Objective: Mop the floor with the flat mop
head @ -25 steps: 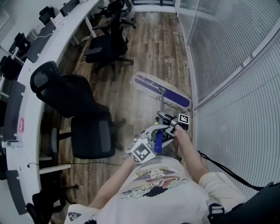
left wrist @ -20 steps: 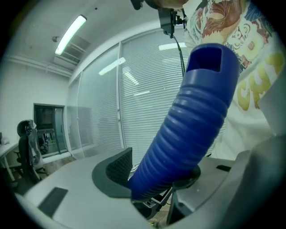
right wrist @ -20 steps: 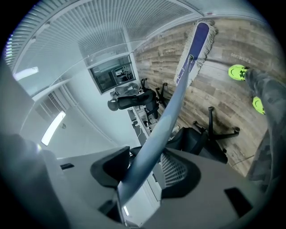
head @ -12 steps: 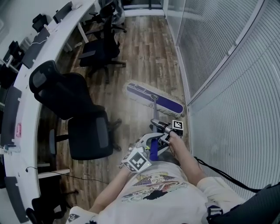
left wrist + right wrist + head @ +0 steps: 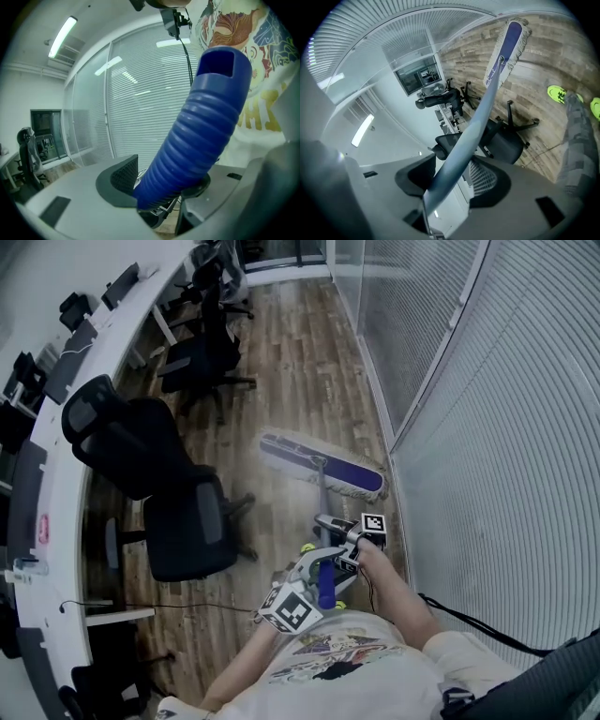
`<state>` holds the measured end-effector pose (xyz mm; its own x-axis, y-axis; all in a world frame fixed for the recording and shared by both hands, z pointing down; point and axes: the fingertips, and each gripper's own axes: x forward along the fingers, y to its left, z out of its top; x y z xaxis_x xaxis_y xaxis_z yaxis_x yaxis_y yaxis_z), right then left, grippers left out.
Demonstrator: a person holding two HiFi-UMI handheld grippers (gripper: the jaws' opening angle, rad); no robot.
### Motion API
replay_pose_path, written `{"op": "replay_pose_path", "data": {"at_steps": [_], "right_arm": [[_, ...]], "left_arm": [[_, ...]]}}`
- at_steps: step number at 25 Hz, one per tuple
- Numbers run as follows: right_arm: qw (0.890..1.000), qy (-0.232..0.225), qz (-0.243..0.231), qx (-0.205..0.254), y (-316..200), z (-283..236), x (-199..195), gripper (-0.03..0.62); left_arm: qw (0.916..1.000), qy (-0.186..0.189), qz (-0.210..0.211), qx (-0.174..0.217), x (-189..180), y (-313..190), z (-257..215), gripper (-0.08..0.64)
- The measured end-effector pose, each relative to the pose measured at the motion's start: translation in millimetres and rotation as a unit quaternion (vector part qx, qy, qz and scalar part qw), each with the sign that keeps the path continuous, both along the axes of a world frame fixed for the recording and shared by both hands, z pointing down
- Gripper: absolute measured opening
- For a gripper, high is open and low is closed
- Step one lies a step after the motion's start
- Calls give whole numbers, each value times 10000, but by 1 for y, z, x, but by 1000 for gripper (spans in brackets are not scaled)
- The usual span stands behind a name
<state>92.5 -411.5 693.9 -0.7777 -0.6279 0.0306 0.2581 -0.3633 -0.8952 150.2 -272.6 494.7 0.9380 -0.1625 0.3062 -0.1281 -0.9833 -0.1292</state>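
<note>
The flat mop's purple-and-white head (image 5: 321, 465) lies on the wooden floor beside the glass wall. Its pole (image 5: 322, 498) slants back toward me. My right gripper (image 5: 332, 525) is shut on the grey pole (image 5: 474, 123), which runs between its pads toward the mop head (image 5: 506, 47). Lower down, my left gripper (image 5: 317, 576) is shut on the pole's blue ribbed grip (image 5: 197, 131), which fills the space between its jaws. In the left gripper view (image 5: 161, 187) my printed shirt shows behind the grip.
Black office chairs (image 5: 178, 512) stand left of the mop along a curved white desk (image 5: 58, 474). A glass wall with blinds (image 5: 469, 409) runs along the right. A thin cable (image 5: 169, 607) lies on the floor. My green shoes (image 5: 557, 93) are close behind the mop.
The mop and both grippers have travelled forward along the glass wall, and the view has moved with them. Both grips on the pole look the same.
</note>
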Motion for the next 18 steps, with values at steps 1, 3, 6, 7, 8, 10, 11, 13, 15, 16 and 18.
{"op": "replay_pose_path", "data": {"at_steps": [1,3,6,7,8,10,11,13,15,16,18], "right_arm": [[10000,-30,-37,25,20,2,3,218],[9999,-94,-69,82,58,2,9,218],[9998,-175,13,89,110,0,12,218],[9998,-199,29,81,126,0,12,218],[9997,-219,23,73,141,0,12,218],[9996,-256,-45,89,167,-4,10,218],[9995,-284,-86,118,178,-7,9,218],[9992,-341,-142,182,198,-12,5,218],[9989,-399,-133,194,217,-13,0,218],[9988,-435,-98,180,225,-14,-1,218],[9987,-491,-2,136,237,-15,-1,218]], "left_arm": [[10000,-3,-12,3,4,19,1,192],[10000,-31,-25,32,11,58,2,192],[9999,-140,42,49,16,114,6,192],[9999,-158,61,28,16,130,6,192],[9998,-161,72,0,16,144,4,192],[9998,-156,81,-51,16,167,-3,192],[9998,-151,85,-68,15,177,-7,192],[9998,-127,92,-97,12,195,-13,192],[9998,-115,107,-137,8,213,-15,192],[9997,-133,131,-146,7,221,-15,192],[9995,-192,198,-130,8,233,-15,192]]}}
